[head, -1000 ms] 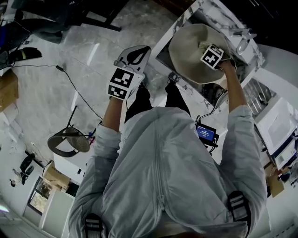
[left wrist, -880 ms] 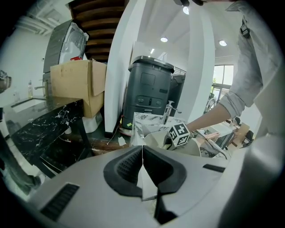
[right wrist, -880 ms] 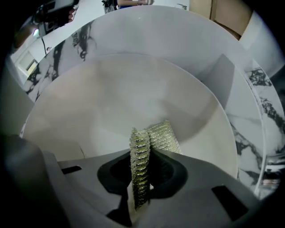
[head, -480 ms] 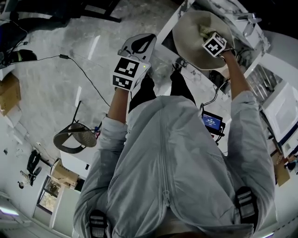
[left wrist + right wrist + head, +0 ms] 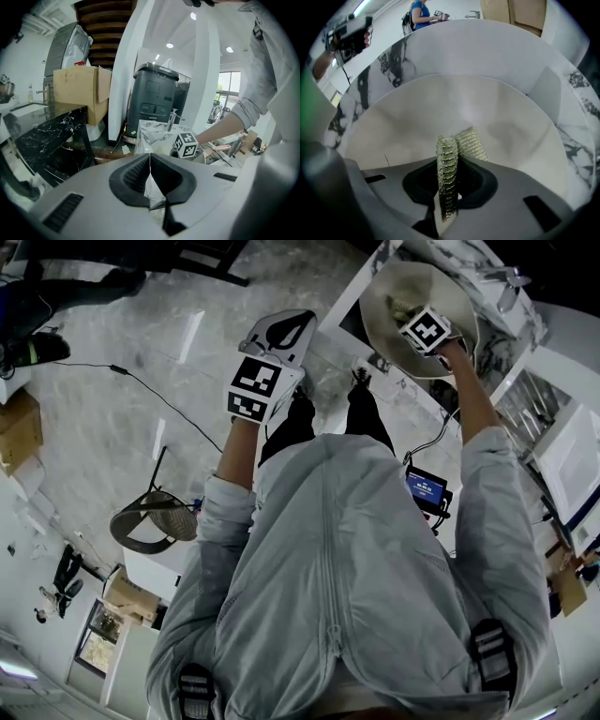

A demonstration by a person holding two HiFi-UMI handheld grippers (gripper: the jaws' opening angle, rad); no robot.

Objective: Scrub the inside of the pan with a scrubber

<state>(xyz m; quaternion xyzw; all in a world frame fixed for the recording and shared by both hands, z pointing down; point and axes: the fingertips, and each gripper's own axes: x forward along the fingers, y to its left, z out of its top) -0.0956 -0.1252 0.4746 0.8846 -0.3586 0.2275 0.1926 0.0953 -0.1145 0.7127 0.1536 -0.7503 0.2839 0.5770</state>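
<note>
The pale round pan sits in a marble-edged counter at the top right of the head view. My right gripper reaches inside it, shut on a green-gold mesh scrubber. In the right gripper view the scrubber's tip presses against the pan's inner wall. My left gripper hangs over the floor to the left of the counter, away from the pan. Its jaws are closed together with nothing between them. The right gripper's marker cube shows in the left gripper view.
A marble counter with a faucet surrounds the pan. A blue-screened device hangs at the person's waist. A black chair and a cable lie on the floor at the left. A dark bin and cardboard box stand behind.
The right gripper has slid the scrubber a little across the inside of the pan. The left gripper has stayed shut beside the counter. The head view has shifted slightly.
</note>
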